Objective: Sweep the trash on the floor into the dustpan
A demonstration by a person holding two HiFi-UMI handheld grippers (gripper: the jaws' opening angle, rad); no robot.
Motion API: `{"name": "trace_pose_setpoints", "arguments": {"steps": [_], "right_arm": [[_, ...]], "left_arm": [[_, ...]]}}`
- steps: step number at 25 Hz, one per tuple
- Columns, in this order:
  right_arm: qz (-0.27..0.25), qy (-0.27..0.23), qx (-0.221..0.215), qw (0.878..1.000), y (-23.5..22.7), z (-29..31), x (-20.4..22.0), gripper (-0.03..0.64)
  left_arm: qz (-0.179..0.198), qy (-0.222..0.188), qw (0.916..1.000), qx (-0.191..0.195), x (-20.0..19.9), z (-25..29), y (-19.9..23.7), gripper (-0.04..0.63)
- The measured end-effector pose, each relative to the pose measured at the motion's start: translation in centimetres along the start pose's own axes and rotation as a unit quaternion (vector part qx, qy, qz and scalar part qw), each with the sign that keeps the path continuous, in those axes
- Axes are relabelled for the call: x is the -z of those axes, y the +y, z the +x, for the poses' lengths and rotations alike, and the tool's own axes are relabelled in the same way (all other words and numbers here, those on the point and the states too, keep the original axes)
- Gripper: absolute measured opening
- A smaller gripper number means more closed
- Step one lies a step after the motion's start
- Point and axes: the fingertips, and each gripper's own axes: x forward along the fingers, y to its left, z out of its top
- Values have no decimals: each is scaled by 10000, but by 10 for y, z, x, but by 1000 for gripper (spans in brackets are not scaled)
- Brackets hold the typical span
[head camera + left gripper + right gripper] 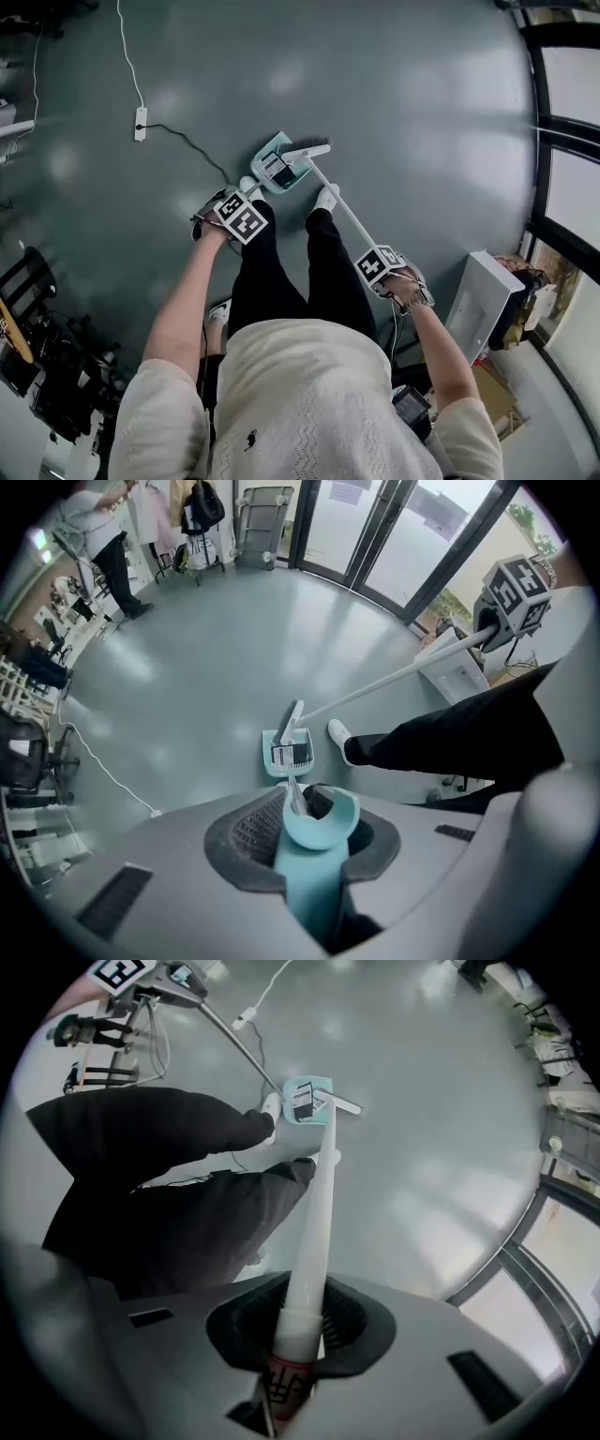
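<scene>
Our left gripper (305, 841) has its jaws closed on the teal dustpan handle (314, 864), clamped at the curved top end. The thin rod of the handle runs straight out from the jaws and down to the dustpan (269, 738), which sits on the grey floor (422, 112) well ahead of them. Inside the pan lies the trash (292, 755) – a flat black-and-white packet, as far as we can tell. We judge it light and easily knocked about.

The broom head (307, 147) rests across the pan's open side, just beyond the packet. From there the white broom handle (314, 1232) slants back into our right gripper (298, 1335), whose jaws are shut around it near the top end, just above a red-printed label.

Both tools look like light, stiff plastic. Held at the far end of such long handles, though, they will feel loose at the floor – a small twist at the jaws would swing the bristles wide or tip the pan. We would hold the pan flat against the floor and keep any brushing short and gentle.
</scene>
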Motion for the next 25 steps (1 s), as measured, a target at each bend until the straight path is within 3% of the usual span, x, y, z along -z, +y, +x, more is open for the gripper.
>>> {"name": "trace_pose_setpoints", "arguments": {"steps": [5, 9, 25], "right_arm": [[-340, 58, -86, 9994, 22, -8, -13, 64], [-286, 168, -170, 9993, 33, -3, -13, 64], [-224, 249, -244, 9991, 37, 1, -13, 64]], "left_arm": [[-224, 34, 9997, 128, 18, 7, -14, 92], [-367, 177, 9992, 29, 38, 11, -15, 92], [-362, 200, 9991, 40, 37, 14, -8, 92]]}}
